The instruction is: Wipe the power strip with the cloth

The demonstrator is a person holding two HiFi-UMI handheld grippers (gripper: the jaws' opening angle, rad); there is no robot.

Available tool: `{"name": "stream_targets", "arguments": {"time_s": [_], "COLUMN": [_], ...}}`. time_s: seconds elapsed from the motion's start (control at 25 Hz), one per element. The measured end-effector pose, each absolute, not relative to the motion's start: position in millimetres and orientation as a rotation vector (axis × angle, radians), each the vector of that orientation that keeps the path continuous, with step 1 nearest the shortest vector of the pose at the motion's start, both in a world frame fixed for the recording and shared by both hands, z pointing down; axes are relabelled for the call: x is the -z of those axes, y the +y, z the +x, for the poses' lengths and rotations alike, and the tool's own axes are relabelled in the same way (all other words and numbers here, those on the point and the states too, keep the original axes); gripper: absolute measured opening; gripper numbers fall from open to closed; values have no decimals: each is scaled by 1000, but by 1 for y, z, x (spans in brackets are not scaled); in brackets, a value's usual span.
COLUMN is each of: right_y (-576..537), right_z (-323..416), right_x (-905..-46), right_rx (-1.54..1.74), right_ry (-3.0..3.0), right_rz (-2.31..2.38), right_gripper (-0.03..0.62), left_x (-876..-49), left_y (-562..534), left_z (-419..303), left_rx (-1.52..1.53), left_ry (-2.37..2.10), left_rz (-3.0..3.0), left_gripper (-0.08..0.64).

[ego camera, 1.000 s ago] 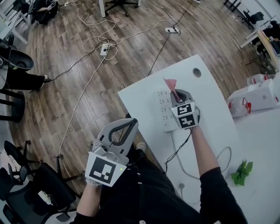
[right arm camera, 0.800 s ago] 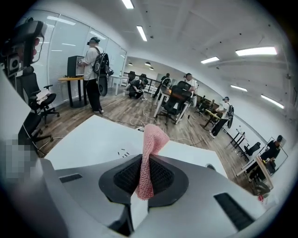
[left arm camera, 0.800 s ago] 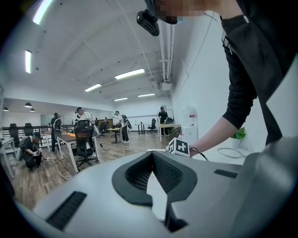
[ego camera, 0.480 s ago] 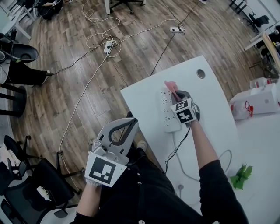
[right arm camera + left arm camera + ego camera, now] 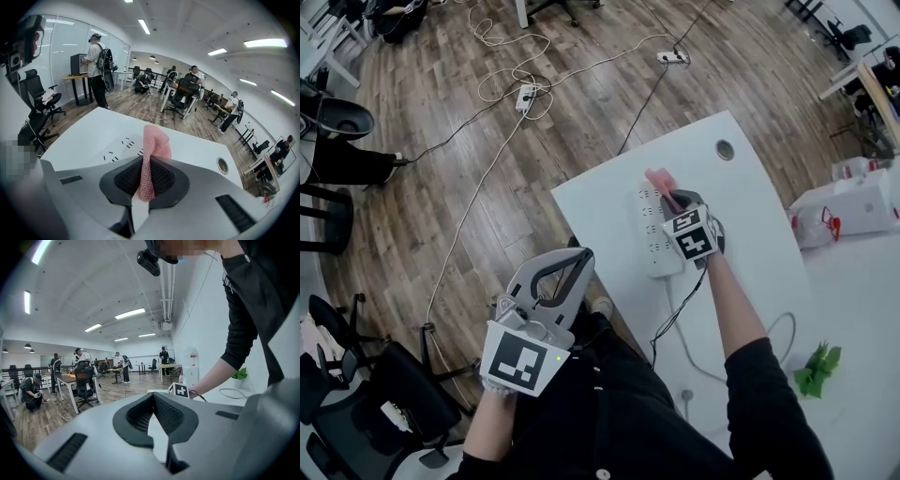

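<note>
Jaws of our left gripper [image 5: 577, 259] [image 5: 153, 395] meet at the tips with nothing between them; we hold it low by our lap, off the table [image 5: 600, 211]. Ahead and to its right, our right gripper [image 5: 674, 200] [image 5: 148, 163] is clamped on the pink cloth [image 5: 658, 179] [image 5: 156, 139], which sticks out past its tips. The strip [image 5: 654, 239] [image 5: 117, 151] lies flat on the table just under this gripper and slightly to its left, running lengthwise along it. We cannot tell whether cloth and strip touch. Farther ahead and right of the gripper sits a round grommet [image 5: 725, 149] [image 5: 222, 165]; beyond the table, cables [image 5: 511, 80] sprawl across the floor [image 5: 441, 187].
</note>
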State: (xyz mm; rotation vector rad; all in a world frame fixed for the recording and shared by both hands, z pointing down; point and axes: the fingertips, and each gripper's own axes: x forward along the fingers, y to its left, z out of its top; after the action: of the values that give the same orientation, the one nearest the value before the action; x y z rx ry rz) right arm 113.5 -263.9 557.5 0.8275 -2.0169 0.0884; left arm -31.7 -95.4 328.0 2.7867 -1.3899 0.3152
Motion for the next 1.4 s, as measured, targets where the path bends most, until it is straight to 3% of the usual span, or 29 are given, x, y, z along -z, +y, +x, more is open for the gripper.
{"name": "stream_targets", "arguments": {"time_s": [1.4], "right_y": [-173], "right_z": [151], "right_x": [-558], "right_rx": [-224], "right_ry": [-2021], "right_rz": [917], "right_gripper": [54], "left_x": [-326], "left_y": [-98], "left_z": [13], "left_rx": [-305], "left_ry": [-1142], "left_rz": [2905], "left_gripper": [14]}}
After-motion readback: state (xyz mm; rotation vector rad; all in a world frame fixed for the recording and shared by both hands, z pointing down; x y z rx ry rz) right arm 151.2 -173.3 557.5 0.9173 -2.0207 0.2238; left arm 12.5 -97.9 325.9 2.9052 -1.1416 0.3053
